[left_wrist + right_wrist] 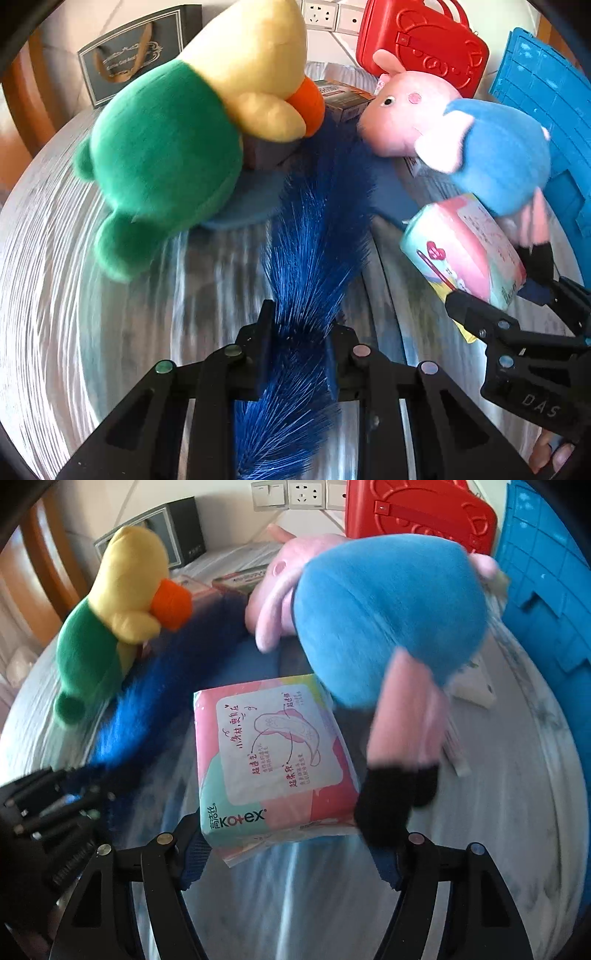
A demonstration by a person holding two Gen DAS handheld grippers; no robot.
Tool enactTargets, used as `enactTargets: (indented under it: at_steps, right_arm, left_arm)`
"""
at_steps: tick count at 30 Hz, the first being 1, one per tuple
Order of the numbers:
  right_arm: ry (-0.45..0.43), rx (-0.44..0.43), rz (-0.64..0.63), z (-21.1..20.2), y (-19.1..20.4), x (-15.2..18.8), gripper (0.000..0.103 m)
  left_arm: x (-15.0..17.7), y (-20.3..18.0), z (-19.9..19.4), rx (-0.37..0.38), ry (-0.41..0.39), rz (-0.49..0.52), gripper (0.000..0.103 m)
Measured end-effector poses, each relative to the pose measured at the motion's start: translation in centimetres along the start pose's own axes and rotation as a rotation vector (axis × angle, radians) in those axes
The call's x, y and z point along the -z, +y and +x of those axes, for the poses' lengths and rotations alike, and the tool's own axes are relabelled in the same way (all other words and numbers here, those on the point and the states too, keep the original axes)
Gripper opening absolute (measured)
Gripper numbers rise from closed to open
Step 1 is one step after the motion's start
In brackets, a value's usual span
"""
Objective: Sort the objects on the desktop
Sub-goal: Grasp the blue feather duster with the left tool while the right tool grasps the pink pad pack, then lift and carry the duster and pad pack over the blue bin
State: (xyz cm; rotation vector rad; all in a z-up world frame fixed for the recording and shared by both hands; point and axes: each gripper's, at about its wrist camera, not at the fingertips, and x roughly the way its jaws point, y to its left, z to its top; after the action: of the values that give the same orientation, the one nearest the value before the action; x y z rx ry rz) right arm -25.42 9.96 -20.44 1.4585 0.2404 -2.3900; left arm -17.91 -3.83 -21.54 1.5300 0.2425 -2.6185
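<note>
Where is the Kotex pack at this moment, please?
In the right wrist view the Kotex pack sits between the right gripper's fingers, beside the pig plush and the blue brush.

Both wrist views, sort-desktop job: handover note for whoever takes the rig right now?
Left tool: shut on the blue bristly duster.
Right tool: pads at both sides of the Kotex pack; firm grip unclear.
On the table: duck plush left, pig plush right, its foot over the pack's corner. Red case and blue crate stand behind.
Done: nothing visibly sorted.
Left: place duster, pack, both plushes.
</note>
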Motion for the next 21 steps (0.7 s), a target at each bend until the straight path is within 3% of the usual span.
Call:
enactTargets:
  at_steps: [8,21]
  right_arm:
    - [-0.007,-0.017,-0.016,-2.4,-0.3,2.0,0.072]
    - [-0.147,-0.061,-0.096,-10.5,-0.8,2.8,0.071]
  left_arm:
    - [2.6,-1.2,-3.4,-0.014,0.007,-0.042,0.020]
    - [2.6,-5.3,-11.2,-0.054,-0.118,-0.099,0.016]
